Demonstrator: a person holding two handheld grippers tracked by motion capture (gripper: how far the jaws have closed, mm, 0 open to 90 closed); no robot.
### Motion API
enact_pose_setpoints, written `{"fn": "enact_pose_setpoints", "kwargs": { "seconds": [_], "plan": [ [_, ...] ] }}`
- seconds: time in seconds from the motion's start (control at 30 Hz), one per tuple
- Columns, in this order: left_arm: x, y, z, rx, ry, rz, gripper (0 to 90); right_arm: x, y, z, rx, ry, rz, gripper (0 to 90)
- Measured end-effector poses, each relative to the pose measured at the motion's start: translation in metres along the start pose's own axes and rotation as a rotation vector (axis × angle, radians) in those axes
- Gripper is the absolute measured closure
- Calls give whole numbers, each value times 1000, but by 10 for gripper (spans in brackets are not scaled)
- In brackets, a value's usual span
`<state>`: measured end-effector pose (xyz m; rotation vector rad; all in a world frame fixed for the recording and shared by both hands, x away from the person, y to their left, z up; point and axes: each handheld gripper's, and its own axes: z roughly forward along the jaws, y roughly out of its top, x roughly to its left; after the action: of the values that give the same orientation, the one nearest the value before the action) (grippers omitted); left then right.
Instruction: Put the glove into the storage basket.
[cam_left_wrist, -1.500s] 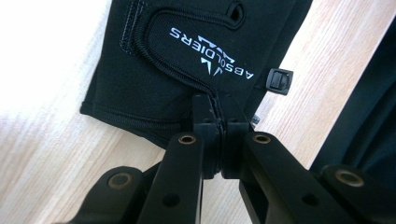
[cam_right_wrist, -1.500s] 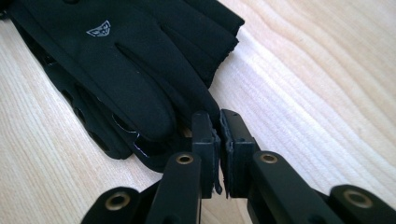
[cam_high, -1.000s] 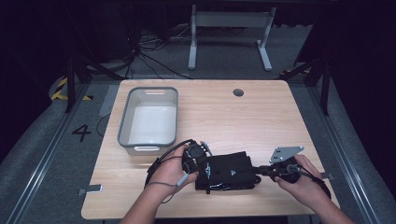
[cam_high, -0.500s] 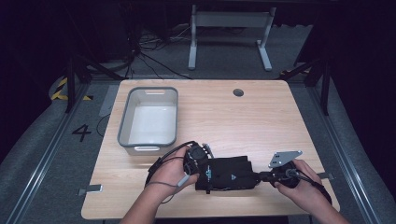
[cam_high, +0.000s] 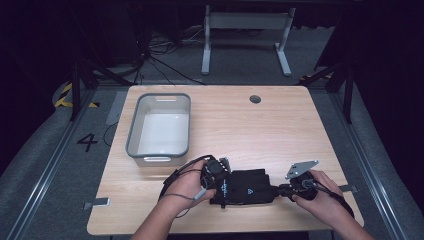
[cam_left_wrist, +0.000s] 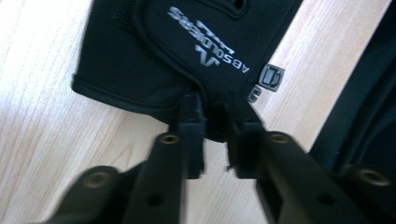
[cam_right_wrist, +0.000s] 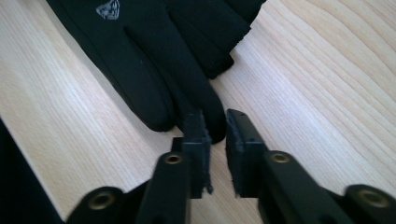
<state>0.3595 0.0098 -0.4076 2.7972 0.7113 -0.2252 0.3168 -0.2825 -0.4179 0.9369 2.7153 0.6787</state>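
Black glove (cam_high: 246, 186) edge behind claw tips

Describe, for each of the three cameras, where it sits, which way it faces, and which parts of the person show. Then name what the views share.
High view: above the table's near side, looking forward and down; forearms, left gripper, right gripper, grey bin.
Left gripper view: on that gripper, facing the black gloves' cuff end; jaws just opening.
Right gripper view: on that gripper, facing the glove fingertips; jaws just opening.
Shared: gloves, wooden table.
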Motion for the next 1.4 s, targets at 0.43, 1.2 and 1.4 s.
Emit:
{"fn": "enact_pose_setpoints", "kwargs": {
  "seconds": [0.43, 1.2, 1.4],
  "plan": [
    [0, -4, -26, -177, 17, -16, 599, -10, -1, -12, -49, -49, 14, 753],
    [-7, 21, -20, -315, 58, -25, 537, -42, -8, -10, -93, -28, 103, 728],
    [-10, 32, -7, -313, 60, 7, 500, -44, -11, -11, -100, -23, 119, 717]
  ]
}}
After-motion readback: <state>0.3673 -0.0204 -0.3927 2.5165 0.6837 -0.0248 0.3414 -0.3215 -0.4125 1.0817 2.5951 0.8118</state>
